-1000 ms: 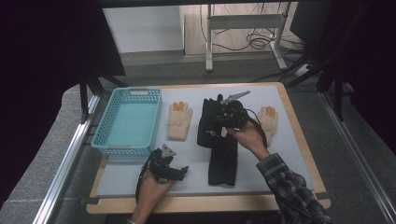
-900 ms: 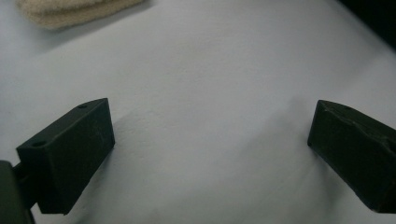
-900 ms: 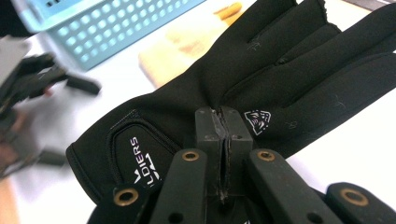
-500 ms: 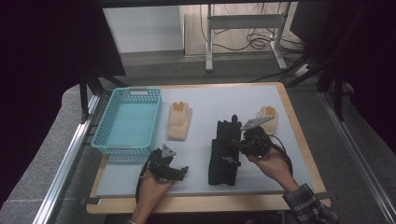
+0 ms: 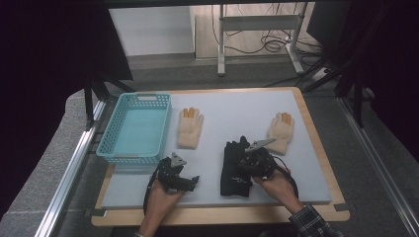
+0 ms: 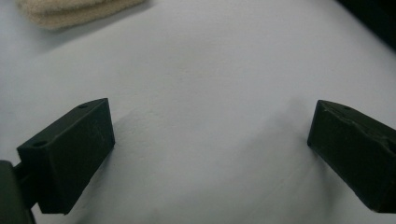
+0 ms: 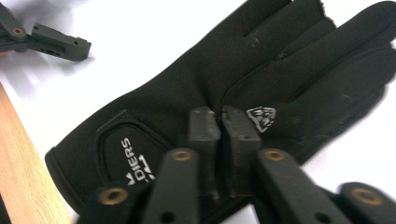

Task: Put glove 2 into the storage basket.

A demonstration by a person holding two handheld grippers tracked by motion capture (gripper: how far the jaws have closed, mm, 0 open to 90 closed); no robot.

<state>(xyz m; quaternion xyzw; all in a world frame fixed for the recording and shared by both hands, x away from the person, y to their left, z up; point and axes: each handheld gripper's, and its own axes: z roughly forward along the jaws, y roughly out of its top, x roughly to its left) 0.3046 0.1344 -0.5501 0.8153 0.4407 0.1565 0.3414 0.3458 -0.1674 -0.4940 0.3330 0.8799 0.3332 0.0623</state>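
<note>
A black glove (image 5: 230, 165) lies flat on the grey mat (image 5: 222, 111) near the front edge, fingers pointing away from me. My right gripper (image 5: 242, 166) rests on its middle. In the right gripper view the jaws (image 7: 221, 121) stand only a thin slit apart on the glove (image 7: 154, 107) beside its white logo. They have just been opening a little, and the pads still sit on the fabric. My left gripper (image 5: 190, 181) rests on the mat at front left. Its jaws (image 6: 210, 149) are wide apart over bare mat. Two beige gloves (image 5: 190, 128) (image 5: 280, 131) lie farther back.
A light blue basket (image 5: 109, 143) stands on the mat's left side, with nothing in it. The wooden table edge (image 7: 18, 163) runs just below the black glove's cuff. One beige glove's edge (image 6: 70, 11) lies ahead of the left gripper. The left gripper's fingers (image 7: 51, 42) lie beyond the black glove.
My right gripper has come from the mat's far middle toward the front edge, bringing the black glove along. The glove now lies flat lower on the mat. The left gripper has stayed put.
</note>
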